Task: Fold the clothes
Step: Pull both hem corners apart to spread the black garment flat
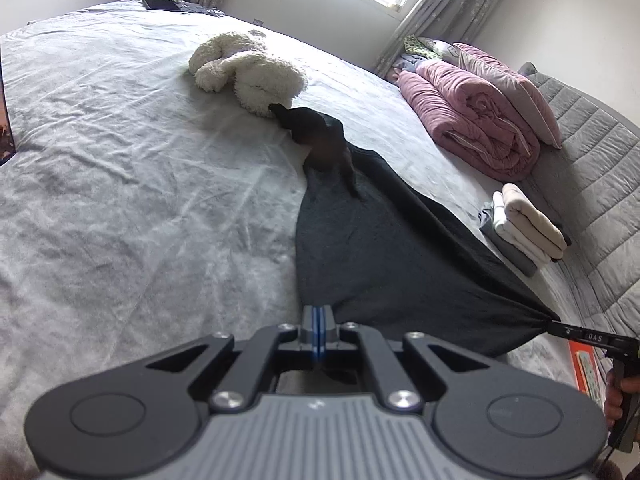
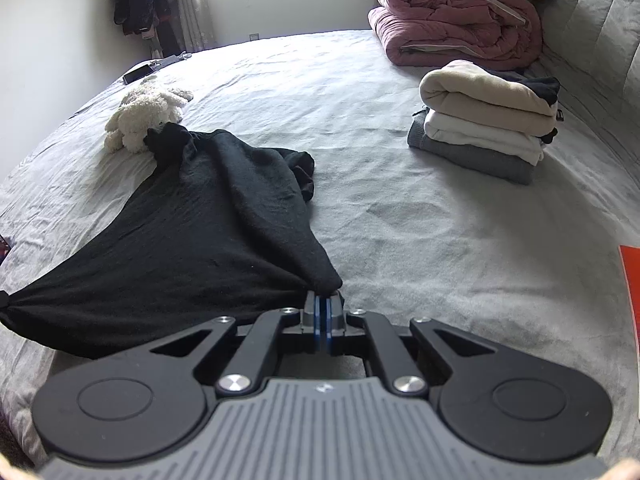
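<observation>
A black garment (image 1: pixel 384 248) (image 2: pixel 192 240) lies stretched across the grey bed sheet (image 1: pixel 120 184) (image 2: pixel 440 232). Its near edge is lifted and pulled taut between both grippers, while its bunched far end rests against a white plush toy (image 1: pixel 248 68) (image 2: pixel 140 116). My left gripper (image 1: pixel 318 310) is shut on one corner of the near edge. My right gripper (image 2: pixel 323 298) is shut on the other corner, and it also shows at the right edge of the left wrist view as the right gripper (image 1: pixel 554 322), held by a hand (image 1: pixel 614 400).
A stack of folded clothes (image 1: pixel 524 228) (image 2: pixel 488 120) sits at the right of the bed. Behind it lie a rolled pink quilt (image 1: pixel 472 120) (image 2: pixel 452 16) and a pillow, against a grey padded headboard (image 1: pixel 592 168). A phone (image 2: pixel 138 73) lies at the far corner. An orange object (image 2: pixel 630 300) lies near the right edge.
</observation>
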Demonstrator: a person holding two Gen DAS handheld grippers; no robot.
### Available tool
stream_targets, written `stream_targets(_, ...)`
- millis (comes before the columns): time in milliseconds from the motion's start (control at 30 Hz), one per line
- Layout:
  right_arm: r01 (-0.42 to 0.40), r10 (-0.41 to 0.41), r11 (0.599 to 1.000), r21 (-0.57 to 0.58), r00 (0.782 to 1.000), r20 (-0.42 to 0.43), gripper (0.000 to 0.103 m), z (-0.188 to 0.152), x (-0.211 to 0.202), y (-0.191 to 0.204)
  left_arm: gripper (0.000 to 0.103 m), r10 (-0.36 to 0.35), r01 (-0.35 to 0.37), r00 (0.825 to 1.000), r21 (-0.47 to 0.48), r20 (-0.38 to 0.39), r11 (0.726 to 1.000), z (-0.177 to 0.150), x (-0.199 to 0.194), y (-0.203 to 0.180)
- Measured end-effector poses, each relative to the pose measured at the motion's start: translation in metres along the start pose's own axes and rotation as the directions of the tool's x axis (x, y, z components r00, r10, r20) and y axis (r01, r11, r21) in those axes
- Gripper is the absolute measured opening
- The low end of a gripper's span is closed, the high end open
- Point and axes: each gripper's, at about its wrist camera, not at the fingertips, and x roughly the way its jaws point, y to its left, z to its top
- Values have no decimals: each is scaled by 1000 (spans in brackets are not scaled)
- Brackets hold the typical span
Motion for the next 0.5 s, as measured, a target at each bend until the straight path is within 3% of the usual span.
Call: stream_targets(500,-12,12,1000,-3,992,-127,3,-42,-17,-3,1,-25,37,993,97,-118,995,-35,-39,-1)
